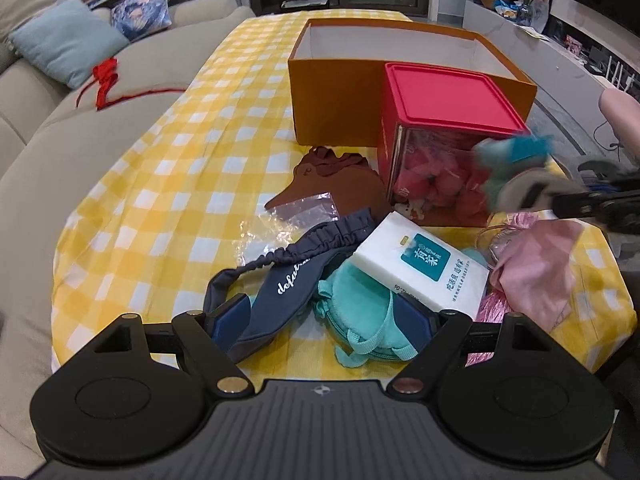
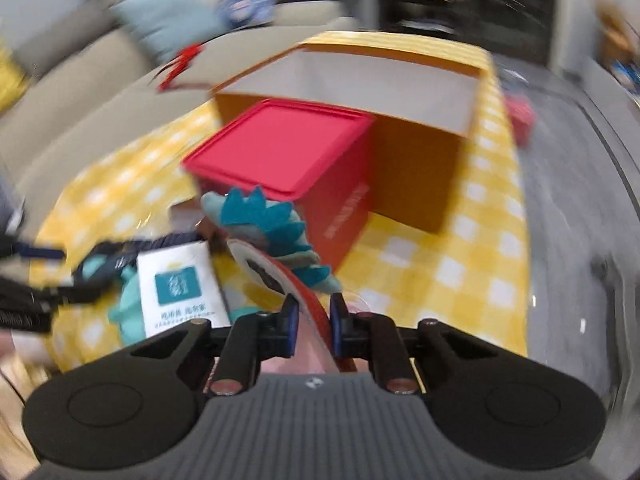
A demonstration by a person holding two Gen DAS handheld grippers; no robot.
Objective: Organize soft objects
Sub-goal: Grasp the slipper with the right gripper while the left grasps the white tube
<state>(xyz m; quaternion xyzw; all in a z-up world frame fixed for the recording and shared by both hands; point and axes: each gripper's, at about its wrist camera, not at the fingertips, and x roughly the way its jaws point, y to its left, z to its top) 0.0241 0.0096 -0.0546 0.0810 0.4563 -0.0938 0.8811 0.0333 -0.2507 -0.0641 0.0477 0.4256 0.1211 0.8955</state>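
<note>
Right gripper lifts a spiky teal plush toy

It clamps the toy in front of the red-lidded box; the left gripper spreads wide over the teal pouch, nearer than that box.

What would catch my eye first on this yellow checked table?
Probably the big open orange box at the back, with a red-lidded container in front of it. The right gripper is clamped on a spiky teal plush toy held above the table, while the left gripper hangs open over a pile of soft things.
</note>
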